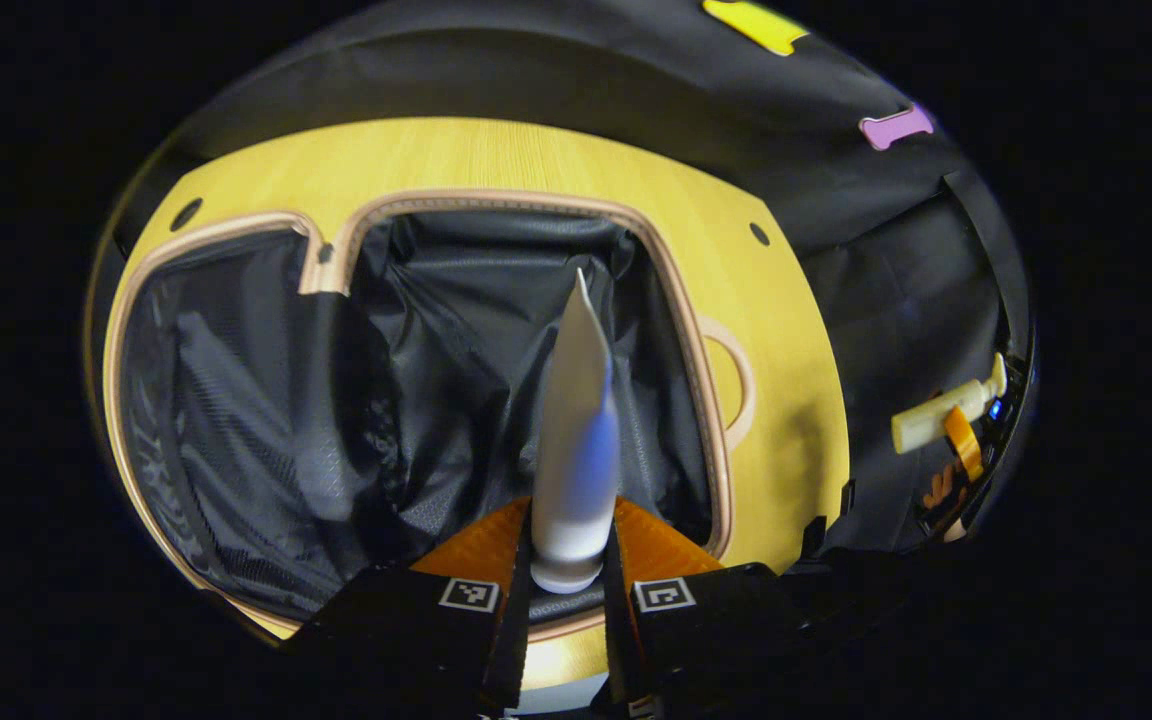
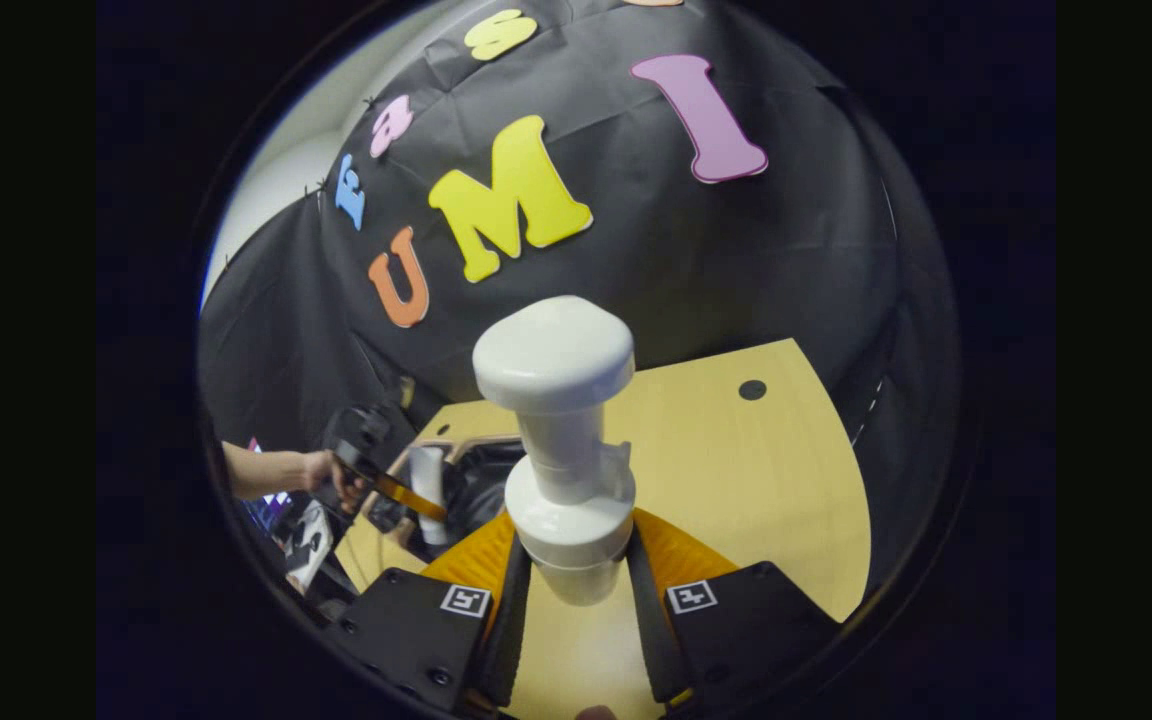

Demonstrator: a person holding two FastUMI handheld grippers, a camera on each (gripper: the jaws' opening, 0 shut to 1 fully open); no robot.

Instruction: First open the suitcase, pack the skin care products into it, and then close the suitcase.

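Left gripper view: the open pink-rimmed suitcase (image 1: pixel 236 420) with black fabric lining lies flat on the yellow wooden bench (image 1: pixel 496 160), its mesh-lined half at left and its deeper half at centre. The left gripper (image 1: pixel 568 590) hangs above the deeper half, its jaws clamped on the cap end of a white squeeze tube (image 1: pixel 576 440) whose crimped end points away from the camera. At far right, the right gripper (image 1: pixel 956 450) carries a pale pump bottle (image 1: pixel 936 418), well apart from the suitcase.

Right gripper view: at left, a hand (image 2: pixel 321 470) holds the left gripper (image 2: pixel 406 495) with the tube over the suitcase (image 2: pixel 481 480). At centre, the right gripper (image 2: pixel 576 590) has its jaws pressed on the collar of the white pump bottle (image 2: pixel 561 440), held upright above the bench (image 2: pixel 736 470).
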